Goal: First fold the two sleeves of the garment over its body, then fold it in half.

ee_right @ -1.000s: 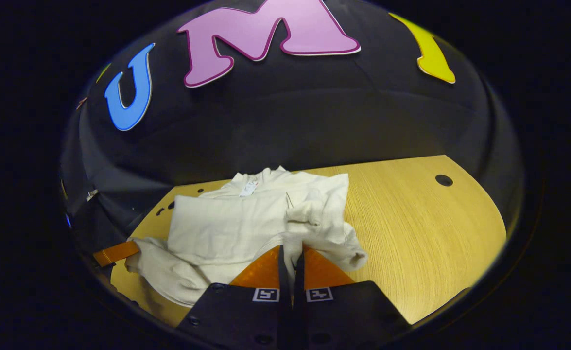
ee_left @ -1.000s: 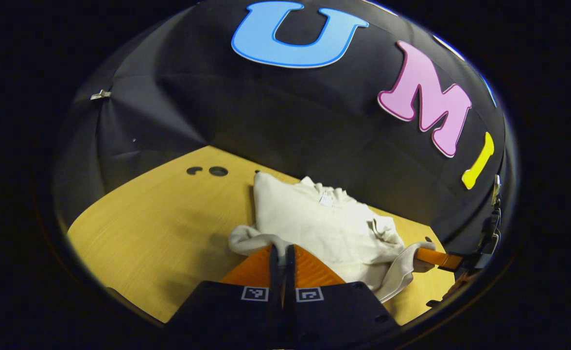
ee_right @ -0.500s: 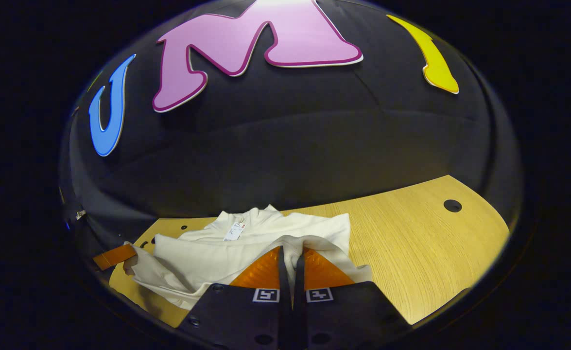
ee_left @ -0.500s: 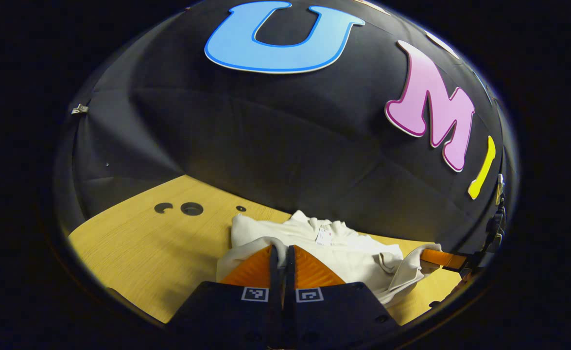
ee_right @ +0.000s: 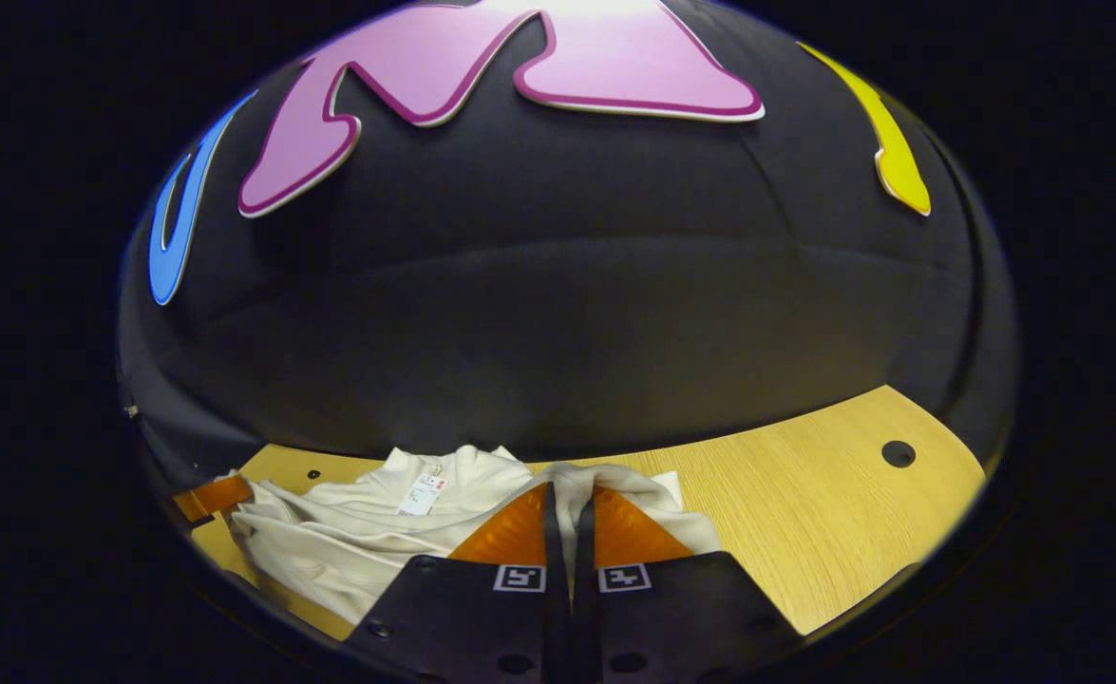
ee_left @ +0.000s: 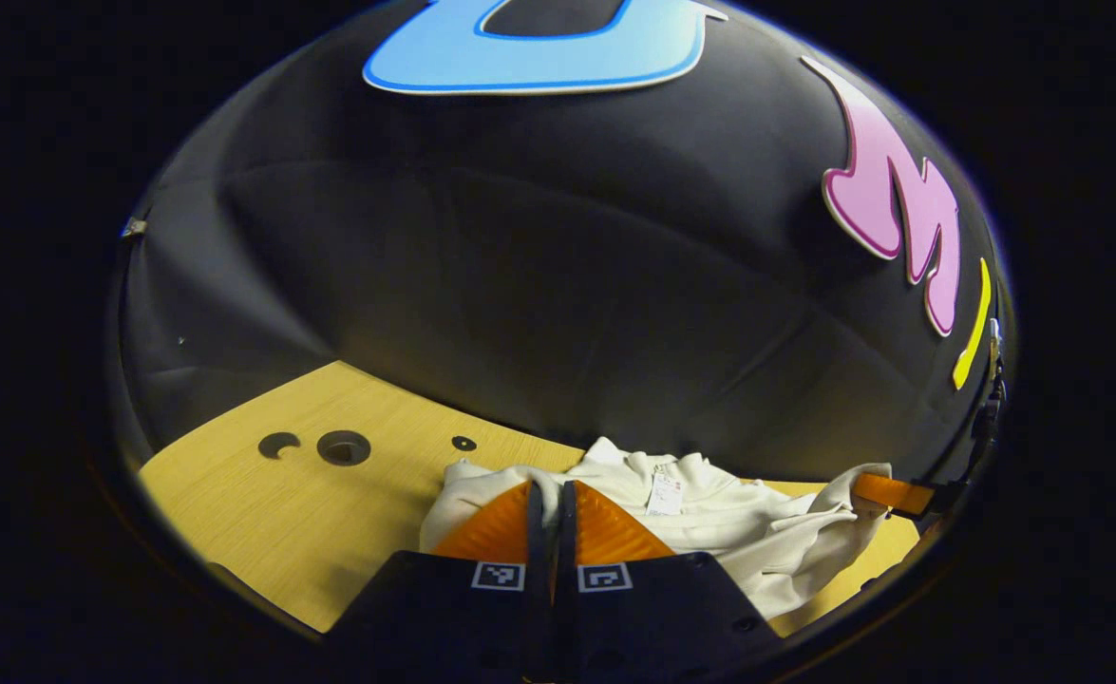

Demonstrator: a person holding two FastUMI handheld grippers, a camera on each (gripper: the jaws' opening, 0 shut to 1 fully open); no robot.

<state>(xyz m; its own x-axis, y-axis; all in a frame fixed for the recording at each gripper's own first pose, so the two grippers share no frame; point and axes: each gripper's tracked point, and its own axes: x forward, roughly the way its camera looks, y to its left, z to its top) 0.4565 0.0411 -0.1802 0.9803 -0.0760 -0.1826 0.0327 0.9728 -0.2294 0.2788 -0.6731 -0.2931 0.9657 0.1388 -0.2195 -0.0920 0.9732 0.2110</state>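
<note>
A cream long-sleeved garment lies on the wooden table, its collar and a white tag toward the black wall. My left gripper is shut on the garment's near edge, cloth bunched over its fingertips. In the right gripper view the same garment spreads to the left, and my right gripper is shut on its edge, a fold of cloth pinched between the fingers. The right gripper also shows at the far right of the left gripper view, holding cloth; the left gripper shows at the far left of the right gripper view.
The table has a few round holes, near its back left in the left gripper view and at the right in the right gripper view. The black cloth wall rises close behind the garment. Bare wood lies to each side.
Both grippers have carried the garment's near edge forward toward the collar and the wall. The visible body of the garment has shrunk as the lower half came over the upper half.
</note>
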